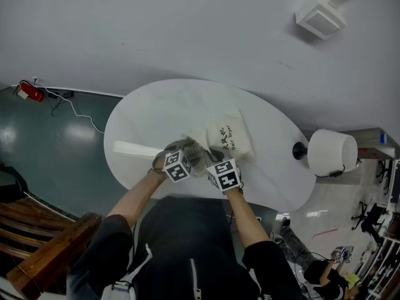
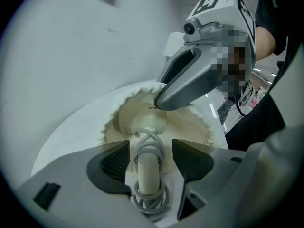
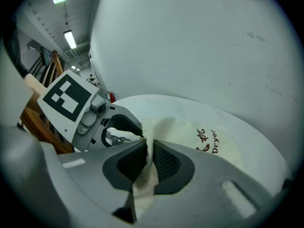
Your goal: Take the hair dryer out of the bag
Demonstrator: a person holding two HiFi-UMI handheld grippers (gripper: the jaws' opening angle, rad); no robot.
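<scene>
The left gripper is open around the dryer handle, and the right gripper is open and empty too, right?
No: the right gripper view shows the right gripper shut on the bag. The left gripper is open around the dryer handle.

Left gripper view, centre: right claw (image 2: 160, 102) overlaps the head of the hair dryer (image 2: 148, 172), cord (image 2: 151, 204) loops sink behind the body of the left claw (image 2: 149, 148) at bottom centre; head view, centre: both claws cover the mouth of the bag (image 1: 228, 136) and the hair dryer.
</scene>
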